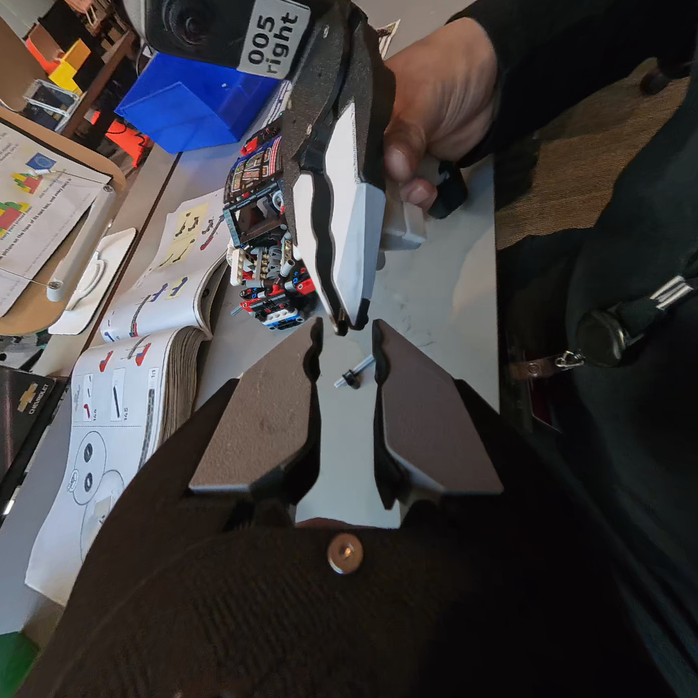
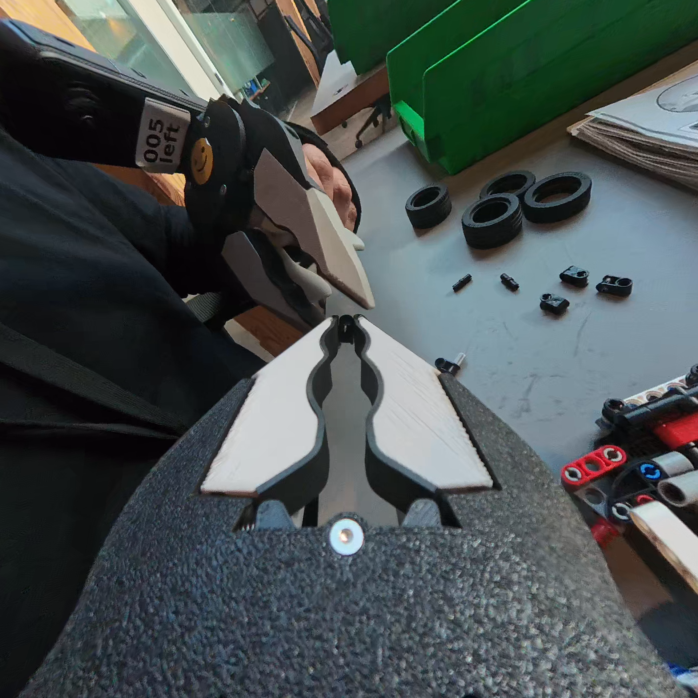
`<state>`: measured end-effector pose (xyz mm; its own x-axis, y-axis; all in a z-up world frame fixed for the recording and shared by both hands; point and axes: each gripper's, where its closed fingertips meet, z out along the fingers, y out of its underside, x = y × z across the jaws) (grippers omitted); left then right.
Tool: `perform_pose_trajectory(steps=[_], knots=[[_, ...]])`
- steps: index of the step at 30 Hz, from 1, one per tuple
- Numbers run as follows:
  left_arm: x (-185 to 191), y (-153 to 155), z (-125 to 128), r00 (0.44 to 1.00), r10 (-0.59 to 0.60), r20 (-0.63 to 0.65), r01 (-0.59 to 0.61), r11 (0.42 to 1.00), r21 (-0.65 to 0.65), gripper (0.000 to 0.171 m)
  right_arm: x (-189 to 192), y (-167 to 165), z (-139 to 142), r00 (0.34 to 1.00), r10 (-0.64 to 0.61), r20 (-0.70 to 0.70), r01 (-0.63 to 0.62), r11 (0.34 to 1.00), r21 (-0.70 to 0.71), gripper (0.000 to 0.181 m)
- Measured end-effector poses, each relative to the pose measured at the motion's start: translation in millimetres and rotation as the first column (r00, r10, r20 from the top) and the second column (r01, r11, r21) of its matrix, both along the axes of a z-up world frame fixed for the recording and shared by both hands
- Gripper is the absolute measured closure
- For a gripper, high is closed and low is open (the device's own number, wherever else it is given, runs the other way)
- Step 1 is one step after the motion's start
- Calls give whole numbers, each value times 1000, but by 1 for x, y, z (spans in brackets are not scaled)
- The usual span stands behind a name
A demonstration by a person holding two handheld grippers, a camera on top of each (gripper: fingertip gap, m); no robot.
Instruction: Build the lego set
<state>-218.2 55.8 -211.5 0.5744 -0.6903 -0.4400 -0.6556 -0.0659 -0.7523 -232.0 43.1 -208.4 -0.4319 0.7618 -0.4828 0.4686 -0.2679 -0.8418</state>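
Observation:
My right gripper (image 2: 345, 326) is shut on a small black Lego piece (image 2: 345, 332), pinched at the very fingertips and held above the table. My left gripper (image 1: 347, 338) is open and empty, and its tips face the right gripper's tips (image 1: 349, 325) closely. The left gripper also shows in the right wrist view (image 2: 345, 302), just beyond the held piece. A grey axle with a black connector (image 1: 353, 374) lies on the table under the tips and also shows in the right wrist view (image 2: 449, 363). The partly built Lego car (image 1: 264, 245) stands behind.
An open instruction booklet (image 1: 151, 302) lies left of the car, and a blue bin (image 1: 196, 102) stands behind it. Several black tyres (image 2: 491, 221), two black pins (image 2: 462, 282) and three black connectors (image 2: 574, 275) lie on the grey table (image 2: 491, 377). Green bins (image 2: 528, 75) stand at its far edge. Only a small space, under 4 cm, lies between the two pairs of fingers.

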Motion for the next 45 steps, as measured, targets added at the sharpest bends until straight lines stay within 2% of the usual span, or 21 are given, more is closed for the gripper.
perform_pose_trajectory(steps=[6,9,15,21,26,29,33,40,45], knots=[[11,11,0,999,-26,19,26,1000,-5,143,8,6,9,1000,20,-23,-23,993,-115,175],[16,13,2,998,-55,27,55,998,-12,151,13,5,13,998,60,-32,-64,987,-148,174],[18,22,9,999,-42,35,42,999,-2,152,15,15,19,997,50,-55,-61,975,-215,174],[22,25,21,996,-1,88,-2,999,43,151,18,15,31,994,72,-84,-98,924,-369,174],[24,17,31,990,-9,143,1,999,54,152,19,7,42,986,120,-114,-158,883,-442,174],[16,17,32,997,33,71,-39,995,93,153,13,7,42,990,95,-102,-132,879,-458,174],[6,21,30,989,146,-24,-139,971,195,157,4,13,37,998,48,-47,-65,855,-515,174],[-3,19,31,976,218,14,-215,949,231,158,-5,10,38,999,41,-14,-41,789,-613,174],[-20,26,17,945,323,-57,-303,926,225,158,-10,24,22,996,-70,53,86,881,-465,173]])
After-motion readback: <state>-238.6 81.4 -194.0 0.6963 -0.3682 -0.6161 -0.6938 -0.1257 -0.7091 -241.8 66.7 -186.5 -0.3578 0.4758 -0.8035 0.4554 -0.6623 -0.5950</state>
